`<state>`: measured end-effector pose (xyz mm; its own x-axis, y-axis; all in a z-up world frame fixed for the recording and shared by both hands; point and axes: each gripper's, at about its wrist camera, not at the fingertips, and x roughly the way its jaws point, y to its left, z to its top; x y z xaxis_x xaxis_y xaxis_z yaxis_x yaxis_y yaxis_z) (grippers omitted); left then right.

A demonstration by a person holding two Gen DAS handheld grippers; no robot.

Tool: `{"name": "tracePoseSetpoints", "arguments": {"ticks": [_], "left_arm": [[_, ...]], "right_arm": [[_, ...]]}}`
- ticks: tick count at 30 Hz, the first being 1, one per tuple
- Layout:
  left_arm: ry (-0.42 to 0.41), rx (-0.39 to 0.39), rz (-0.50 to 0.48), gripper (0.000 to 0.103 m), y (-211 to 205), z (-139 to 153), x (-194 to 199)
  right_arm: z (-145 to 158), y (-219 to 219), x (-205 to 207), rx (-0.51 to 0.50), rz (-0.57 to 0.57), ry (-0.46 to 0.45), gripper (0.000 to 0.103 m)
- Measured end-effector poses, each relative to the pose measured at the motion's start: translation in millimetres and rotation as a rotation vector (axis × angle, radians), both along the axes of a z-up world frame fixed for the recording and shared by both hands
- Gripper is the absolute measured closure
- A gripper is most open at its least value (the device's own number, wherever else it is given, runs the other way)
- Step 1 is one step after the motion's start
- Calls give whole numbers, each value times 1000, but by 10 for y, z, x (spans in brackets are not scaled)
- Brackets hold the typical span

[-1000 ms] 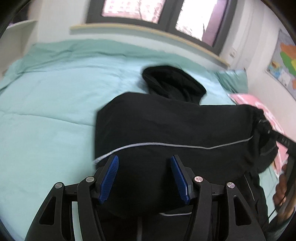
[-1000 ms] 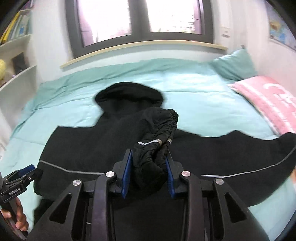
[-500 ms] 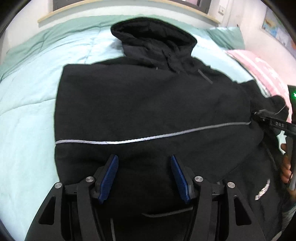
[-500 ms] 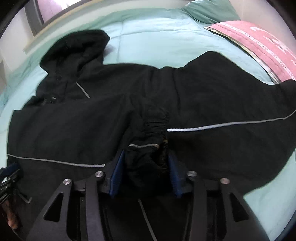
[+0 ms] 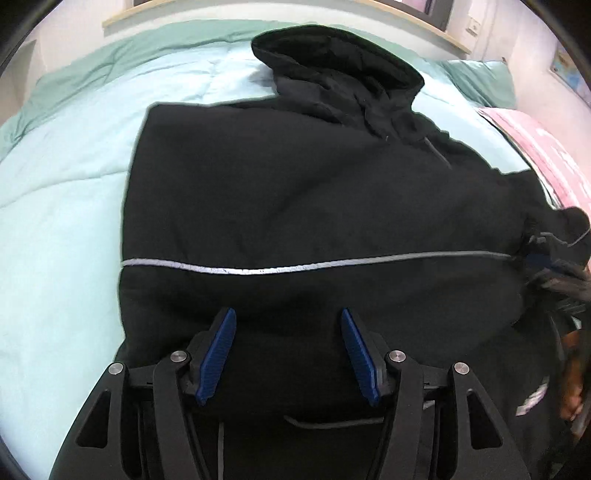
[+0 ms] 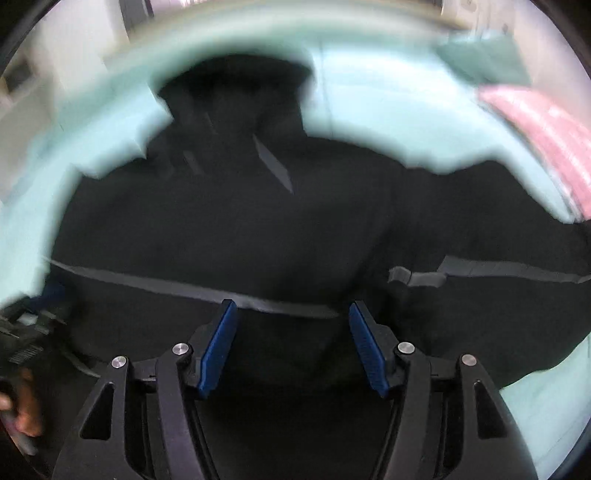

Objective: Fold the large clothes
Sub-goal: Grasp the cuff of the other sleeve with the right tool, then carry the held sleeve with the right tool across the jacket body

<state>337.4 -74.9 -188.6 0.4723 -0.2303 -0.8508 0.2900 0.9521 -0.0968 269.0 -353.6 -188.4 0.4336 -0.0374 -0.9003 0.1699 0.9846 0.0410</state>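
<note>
- black hooded jacket (image 5: pixel 314 199) lay flat mid-frame on a mint duvet (image 5: pixel 55 206)
- pink pillow (image 5: pixel 546 158) at right edge
- left gripper (image 5: pixel 288 350) and right gripper (image 6: pixel 291 343) both had fingers apart, empty

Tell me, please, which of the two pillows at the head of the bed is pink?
The pink pillow lies nearer, beside the black hooded jacket's right edge; the other, a teal pillow, sits farther back, matching the teal duvet.

Bed with mint-green duvet (image 5: pixel 66 177) fills room centre. Green pillow (image 5: pixel 480 79) at far right, pink blanket (image 5: pixel 546 158) beside it. Wooden window sill (image 5: pixel 155 11) behind bed, white walls (image 5: pixel 532 55), map partly visible.
</note>
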Motion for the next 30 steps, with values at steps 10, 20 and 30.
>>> {"name": "tracePoseSetpoints", "arguments": {"ticks": [10, 20, 30], "left_arm": [[29, 14, -4, 42, -138, 349, -101], [115, -53, -187, 42, -1215, 1053, -328], [129, -24, -349, 42, -2944, 889, -127]], "right_arm": [[151, -185, -179, 108, 14, -5, 37], [1096, -1346, -873, 108, -184, -62, 34], [1329, -3533, -1589, 15, -556, -139, 27]]}}
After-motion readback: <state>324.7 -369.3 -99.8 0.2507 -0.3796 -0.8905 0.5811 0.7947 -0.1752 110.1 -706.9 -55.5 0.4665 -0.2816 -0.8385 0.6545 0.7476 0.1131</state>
